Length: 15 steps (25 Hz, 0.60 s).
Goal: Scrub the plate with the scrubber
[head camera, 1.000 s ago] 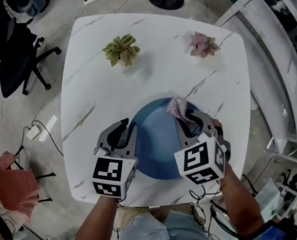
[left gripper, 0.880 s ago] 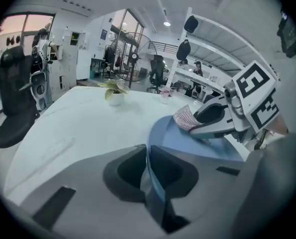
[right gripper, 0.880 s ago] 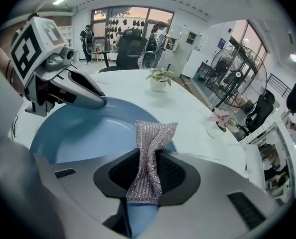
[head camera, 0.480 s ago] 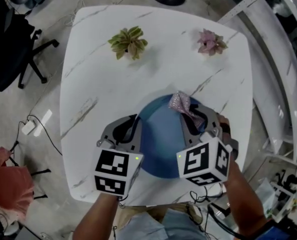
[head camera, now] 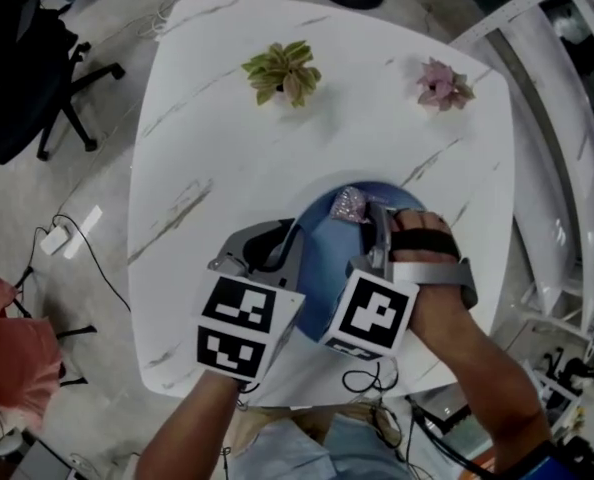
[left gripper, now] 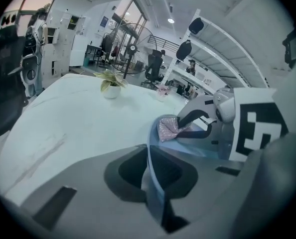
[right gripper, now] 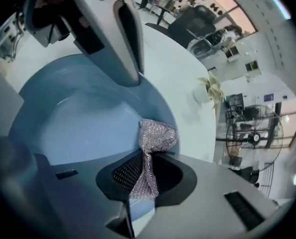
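Left gripper (head camera: 275,250): clamped on the round blue plate's (head camera: 329,260) left rim.
Right gripper (head camera: 369,230): back of hand up, pinching crumpled silver mesh scrubber (head camera: 349,205) at the far rim.
Change: right wrist has rolled over; scrubber shifted left.

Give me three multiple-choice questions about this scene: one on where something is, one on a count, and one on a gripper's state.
1. The scrubber is at the plate's: A far edge, B near edge, C underside.
2. Plants on the table: A one, B two, C four.
3. The left gripper is: A open, B shut on the plate, C shut on the scrubber.

Answers:
1 A: the head view shows it at the edge away from the person.
2 B: one is green and one is pink.
3 B: the plate's rim sits clamped between its jaws.
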Motion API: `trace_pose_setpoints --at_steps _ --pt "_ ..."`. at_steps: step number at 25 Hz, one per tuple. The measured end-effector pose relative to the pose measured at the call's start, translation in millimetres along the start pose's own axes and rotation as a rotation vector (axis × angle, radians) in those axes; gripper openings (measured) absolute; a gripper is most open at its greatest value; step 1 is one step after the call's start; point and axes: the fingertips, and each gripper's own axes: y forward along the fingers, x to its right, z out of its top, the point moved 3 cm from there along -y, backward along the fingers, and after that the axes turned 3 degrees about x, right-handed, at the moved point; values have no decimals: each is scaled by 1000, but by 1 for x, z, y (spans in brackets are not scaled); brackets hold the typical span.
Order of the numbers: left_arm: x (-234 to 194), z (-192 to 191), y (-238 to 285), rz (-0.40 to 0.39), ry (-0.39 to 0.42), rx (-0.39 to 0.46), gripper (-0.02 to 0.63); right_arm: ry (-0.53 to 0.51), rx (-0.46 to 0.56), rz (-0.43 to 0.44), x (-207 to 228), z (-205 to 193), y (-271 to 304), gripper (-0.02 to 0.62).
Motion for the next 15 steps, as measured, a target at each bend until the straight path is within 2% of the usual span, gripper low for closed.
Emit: trace_pose_setpoints --at_steps 3,9,12,15 --pt "-3 1 1 -23 -39 -21 18 -113 29 -42 -4 16 -2 75" --pt "-4 3 2 -72 -105 -60 17 -258 105 -33 -34 39 -16 71" --pt "-5 4 2 -70 -107 -55 17 -276 125 -42 -43 45 -23 67" --pt "-6 3 1 -63 -118 -48 17 -244 157 -28 -53 45 -29 67"
